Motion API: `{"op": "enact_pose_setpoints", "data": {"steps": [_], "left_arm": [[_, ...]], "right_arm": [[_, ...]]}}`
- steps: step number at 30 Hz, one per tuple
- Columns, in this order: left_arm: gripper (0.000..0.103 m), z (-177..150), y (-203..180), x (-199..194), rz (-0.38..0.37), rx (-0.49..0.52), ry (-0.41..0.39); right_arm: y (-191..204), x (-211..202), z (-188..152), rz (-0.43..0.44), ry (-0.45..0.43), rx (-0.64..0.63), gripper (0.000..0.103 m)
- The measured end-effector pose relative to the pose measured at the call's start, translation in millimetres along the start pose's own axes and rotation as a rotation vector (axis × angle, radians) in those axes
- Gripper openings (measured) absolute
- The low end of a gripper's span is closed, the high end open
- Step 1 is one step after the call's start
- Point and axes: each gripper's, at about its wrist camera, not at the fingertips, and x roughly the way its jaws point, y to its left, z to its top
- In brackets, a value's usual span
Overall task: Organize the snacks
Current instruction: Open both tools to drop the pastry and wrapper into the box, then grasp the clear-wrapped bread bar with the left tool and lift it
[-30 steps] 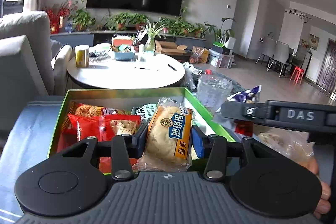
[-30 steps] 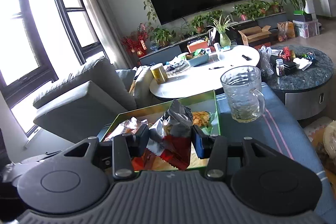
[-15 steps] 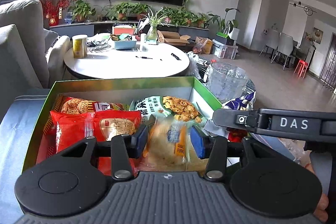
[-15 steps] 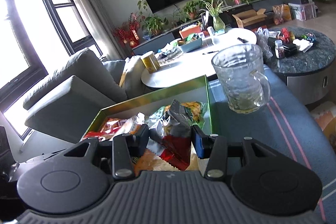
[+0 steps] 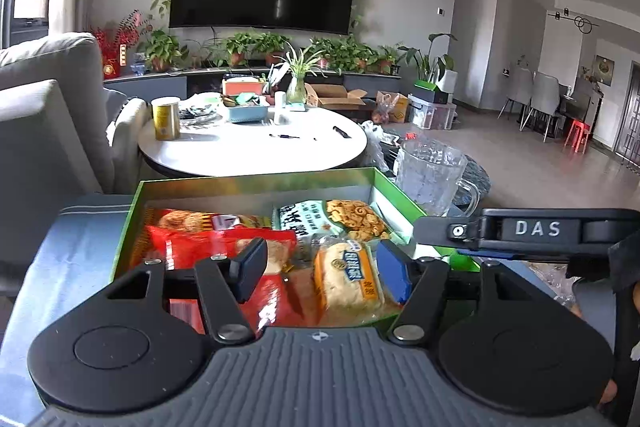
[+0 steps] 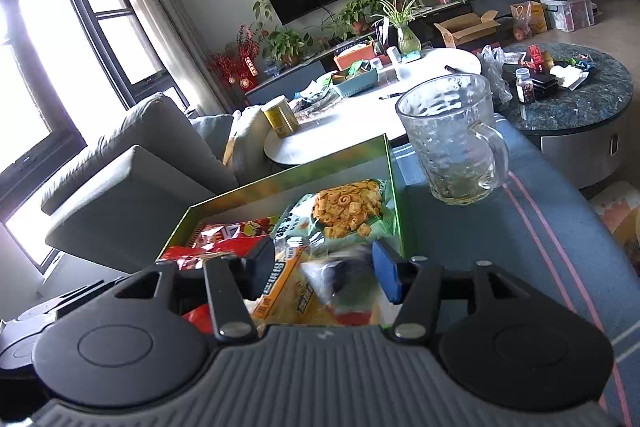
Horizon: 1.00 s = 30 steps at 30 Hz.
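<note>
A green box holds several snack packs. My left gripper is open above it, and the yellow egg-yolk pastry pack lies in the box between its fingers, not gripped. A red pack and a green crisps pack lie beside it. My right gripper is open over the box; a blurred silver and red crinkled bag sits between its fingers, on the yellow pastry pack.
A glass mug stands on the blue cloth right of the box, also in the left wrist view. A round white table is behind, a grey sofa at left. The other gripper's arm crosses at right.
Both grippers have opened. The pastry pack dropped from the left gripper into the box. The crinkled bag has come loose from the right gripper and sits lower.
</note>
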Motion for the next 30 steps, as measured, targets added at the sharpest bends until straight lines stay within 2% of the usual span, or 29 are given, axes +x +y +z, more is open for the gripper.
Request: {"op": "enact_pose_setpoints", "data": {"steps": [6, 11, 18, 30], "left_arm": [[0.059, -5, 7, -26, 0.016, -0.015, -0.012], [0.066, -17, 22, -46, 0.050, -0.022, -0.013], [0.067, -44, 48, -72, 0.108, -0.079, 0.029], [0.070, -89, 62, -98, 0.114, -0.106, 0.122]], "right_arm": [[9, -15, -4, 0.001, -0.005, -0.016, 0.079], [17, -26, -15, 0.006, 0.012, -0.040, 0.079], [22, -40, -44, 0.002, 0.071, -0.038, 0.079], [42, -62, -77, -0.018, 0.111, -0.061, 0.079]]}}
